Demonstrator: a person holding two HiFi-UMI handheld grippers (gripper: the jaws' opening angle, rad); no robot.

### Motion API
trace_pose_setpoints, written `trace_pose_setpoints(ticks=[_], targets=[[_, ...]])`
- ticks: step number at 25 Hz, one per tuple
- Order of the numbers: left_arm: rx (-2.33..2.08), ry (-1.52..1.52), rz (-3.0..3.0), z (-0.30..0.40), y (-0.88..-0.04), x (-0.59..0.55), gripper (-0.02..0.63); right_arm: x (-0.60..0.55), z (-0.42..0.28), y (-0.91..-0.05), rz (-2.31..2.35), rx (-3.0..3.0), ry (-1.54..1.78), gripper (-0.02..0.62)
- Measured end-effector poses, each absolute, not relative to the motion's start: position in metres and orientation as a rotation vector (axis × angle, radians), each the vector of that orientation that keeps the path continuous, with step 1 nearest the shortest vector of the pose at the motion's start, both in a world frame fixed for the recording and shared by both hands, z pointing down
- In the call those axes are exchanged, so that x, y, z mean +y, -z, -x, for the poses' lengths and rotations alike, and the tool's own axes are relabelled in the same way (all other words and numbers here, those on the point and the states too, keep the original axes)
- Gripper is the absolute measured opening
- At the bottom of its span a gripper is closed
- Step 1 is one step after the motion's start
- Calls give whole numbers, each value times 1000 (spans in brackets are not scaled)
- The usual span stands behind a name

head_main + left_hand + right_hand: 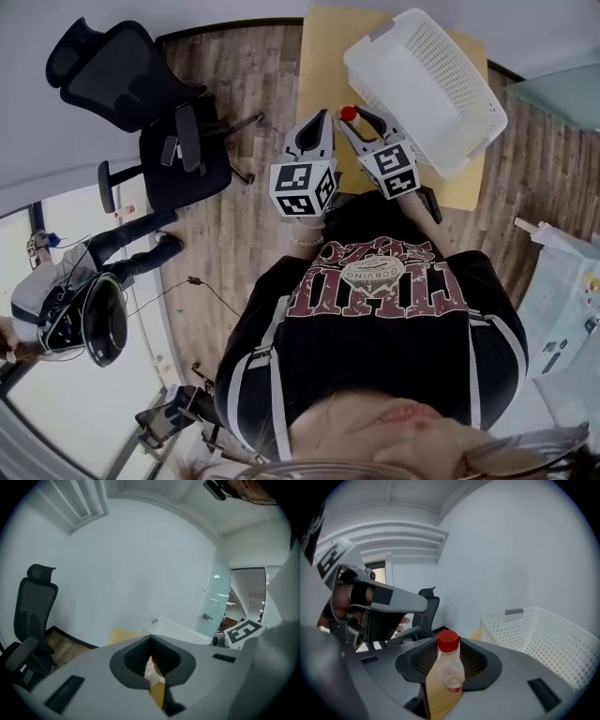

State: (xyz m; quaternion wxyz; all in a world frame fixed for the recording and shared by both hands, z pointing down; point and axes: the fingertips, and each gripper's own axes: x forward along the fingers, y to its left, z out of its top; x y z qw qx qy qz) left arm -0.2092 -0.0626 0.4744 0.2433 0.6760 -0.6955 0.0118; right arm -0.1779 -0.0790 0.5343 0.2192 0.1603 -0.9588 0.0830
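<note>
**Bottle pinched beside the white basket**

Bottle point(449, 667), small and clear with a red cap point(348, 113), stands upright between the fingers of the right gripper point(356, 120), which pinch it by the body below the neck. It hangs over the counter point(323, 56), just beside the basket's point(450, 66) near long wall and clear of its rim. In the right gripper view the cap rises above the dark ribbed pads, and the basket's perforated white wall fills the space to the bottle's right.

The left gripper point(321, 120) sits on the far side of the bottle from the basket, close to the right gripper. Its fingers are pressed together, leaving only a thin slit. Through that slit the left gripper view shows a strip of counter wood and a pale scrap with a red spot; what that scrap is cannot be made out. Each gripper carries its marker cube toward the person, the left one point(303, 190) farther from the basket than the right one point(391, 169).

The basket lies askew across the light wooden counter. Well away from the basket, past the counter's edge, a black office chair point(141, 103) stands on the plank floor point(244, 84).
</note>
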Motion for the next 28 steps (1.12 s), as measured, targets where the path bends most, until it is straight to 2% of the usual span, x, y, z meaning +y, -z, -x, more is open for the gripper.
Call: trace_pose_setpoints(ticks=[28], targets=[[-1937, -39, -1876, 177, -455, -67, 49, -90, 144, -475, -486, -2772, -214, 152]])
